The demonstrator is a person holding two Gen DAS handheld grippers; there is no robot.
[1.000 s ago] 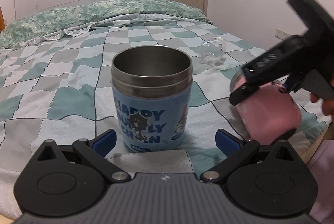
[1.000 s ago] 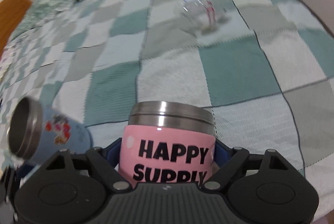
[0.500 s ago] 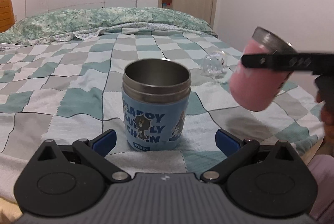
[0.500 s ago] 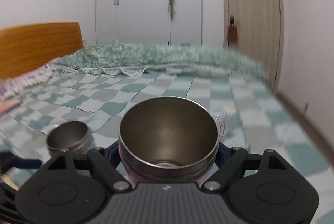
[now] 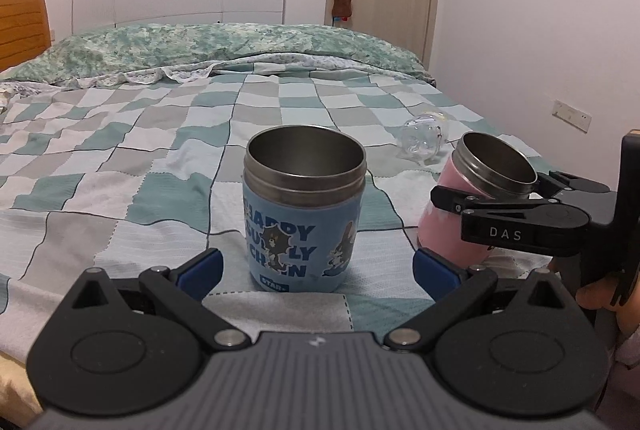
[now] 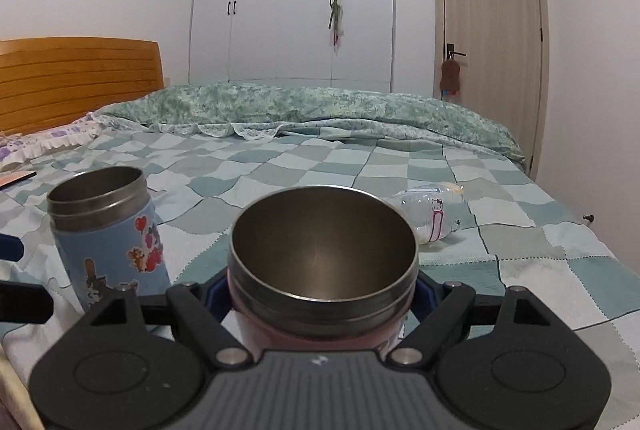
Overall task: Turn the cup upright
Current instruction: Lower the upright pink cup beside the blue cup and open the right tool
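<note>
**Pink cup held mouth-up at the bed's near edge**

Left wrist view: the left gripper [image 5: 316,266] has its jaws spread wide, with blue fingertips [image 5: 200,267] on either side of the blue cup [image 5: 303,205] and touching neither wall. The blue cup stands upright on the checkered bed cover [image 5: 120,165]. To its right, the right gripper [image 5: 464,195] pinches the pink cup [image 5: 460,226], mouth up and tilted a little; its base is at the cover, though contact cannot be told. A clear plastic bottle [image 5: 424,139] lies farther back.

Right wrist view: the right gripper [image 6: 322,296] has its jaws pressed against the pink cup [image 6: 324,250], whose steel mouth faces up. The blue cup [image 6: 108,234] stands to the left, apart. The bottle [image 6: 432,211] lies on its side behind.
</note>
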